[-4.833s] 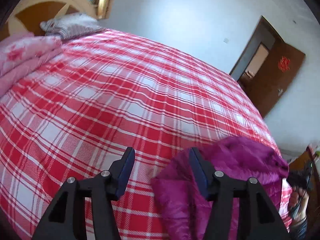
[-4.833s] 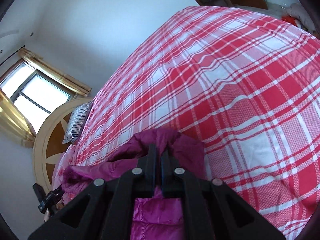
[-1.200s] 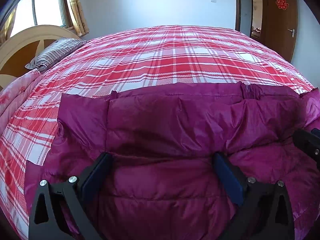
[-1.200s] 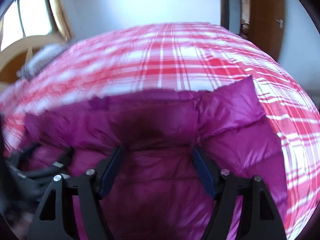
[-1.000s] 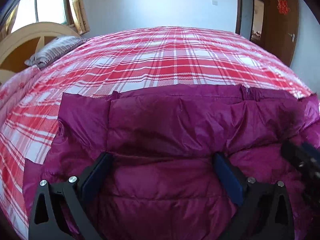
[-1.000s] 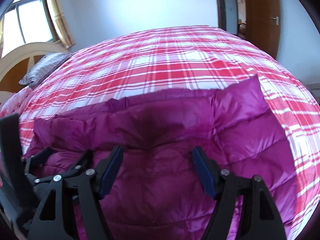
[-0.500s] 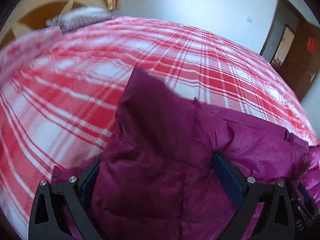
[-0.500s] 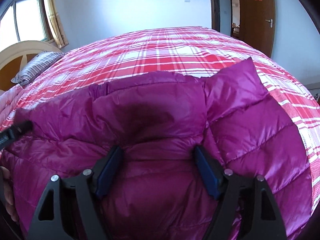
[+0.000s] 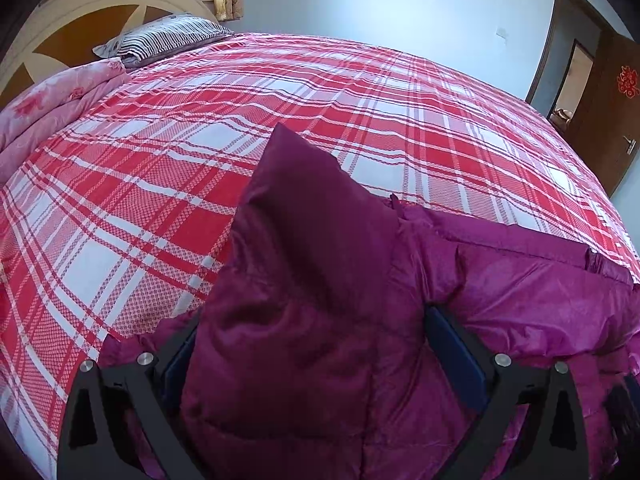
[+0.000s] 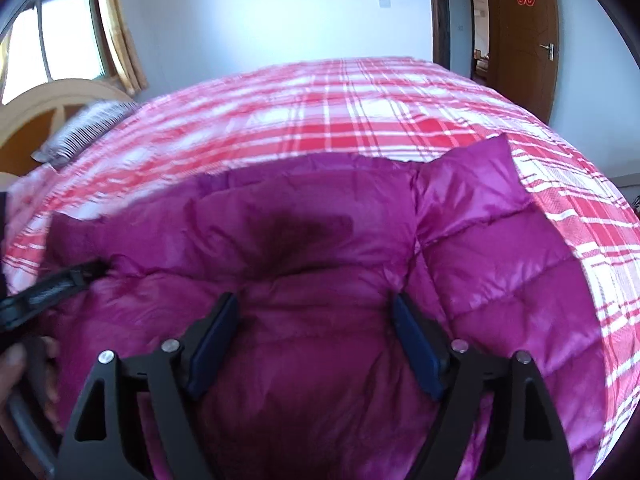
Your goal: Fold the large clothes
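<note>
Spreading wide over the puffy purple down jacket (image 10: 360, 280) are the tongs of the right gripper (image 10: 316, 340) — their jaws have just been opening, and the cloth under them is not pinched. In the left wrist view the left gripper (image 9: 316, 352) is also spread wide, and a raised flap of the jacket (image 9: 304, 240) stands up between its blue pads (image 9: 456, 356); whether the pads press on the flap cannot be told. A hand (image 10: 20, 384) is seen at the left edge of the right view.

The jacket is laid flat near the close edge of the bed, on the red plaid sheet (image 9: 200, 140). Farther off, a pink quilt (image 9: 52, 108) and a striped pillow (image 9: 168, 36) are seen by the headboard (image 9: 80, 20), and a brown door (image 10: 520, 36) behind.

The laying-out step seems done. Next a side or sleeve must be gripped and brought across the middle — this calls for a firm pinch on the slippery, thick cloth.
</note>
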Demonstrator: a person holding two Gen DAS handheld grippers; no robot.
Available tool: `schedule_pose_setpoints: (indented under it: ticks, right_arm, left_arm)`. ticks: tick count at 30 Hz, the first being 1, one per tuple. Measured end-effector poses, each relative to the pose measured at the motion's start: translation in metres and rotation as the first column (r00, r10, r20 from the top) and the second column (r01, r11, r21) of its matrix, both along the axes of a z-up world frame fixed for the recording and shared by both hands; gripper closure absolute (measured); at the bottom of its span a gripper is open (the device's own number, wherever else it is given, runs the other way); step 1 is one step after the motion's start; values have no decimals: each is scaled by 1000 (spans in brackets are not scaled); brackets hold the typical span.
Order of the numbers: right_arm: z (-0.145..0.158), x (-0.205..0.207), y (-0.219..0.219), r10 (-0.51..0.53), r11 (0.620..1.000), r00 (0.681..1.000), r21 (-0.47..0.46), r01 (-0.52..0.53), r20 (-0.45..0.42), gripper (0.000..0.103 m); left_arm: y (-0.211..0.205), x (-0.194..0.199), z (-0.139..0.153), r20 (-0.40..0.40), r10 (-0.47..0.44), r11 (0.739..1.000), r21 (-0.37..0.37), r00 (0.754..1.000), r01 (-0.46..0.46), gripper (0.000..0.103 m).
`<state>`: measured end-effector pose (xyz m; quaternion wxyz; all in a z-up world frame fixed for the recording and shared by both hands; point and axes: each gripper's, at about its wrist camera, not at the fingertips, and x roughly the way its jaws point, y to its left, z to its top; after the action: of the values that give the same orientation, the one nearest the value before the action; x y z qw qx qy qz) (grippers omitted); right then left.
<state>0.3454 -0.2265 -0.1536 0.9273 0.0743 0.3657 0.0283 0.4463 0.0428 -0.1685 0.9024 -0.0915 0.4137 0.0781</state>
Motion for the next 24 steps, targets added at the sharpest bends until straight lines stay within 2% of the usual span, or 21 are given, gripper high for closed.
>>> schedule_pose_setpoints:
  ticks: [3, 5, 8, 14, 19, 24]
  right_arm:
    - [9, -18, 10, 60, 998, 996, -11, -59, 73, 13]
    - [7, -19, 21, 86, 996, 993, -37, -83, 82, 11]
    - [-8, -14, 30, 104, 991, 993, -88, -99, 56, 11]
    - [-20, -4, 21, 112, 993, 994, -44, -111, 11, 8]
    - [-24, -3, 26, 123, 990, 992, -71, -124, -22, 5]
    - [-26, -5, 26, 124, 990, 992, -67, -125, -20, 5]
  left_arm:
    - [0, 1, 0, 2, 0, 1000, 1, 1000, 0, 1]
    - [0, 1, 0, 2, 0, 1000, 1, 1000, 0, 1]
    - [0, 0, 0, 3, 0, 1000, -2, 1000, 0, 1]
    - [1, 0, 0, 2, 0, 1000, -2, 1000, 0, 1]
    - [1, 0, 1, -6, -5, 1000, -3, 1000, 5, 1]
    - [13, -22, 18, -10, -78, 992, -96, 997, 76, 1]
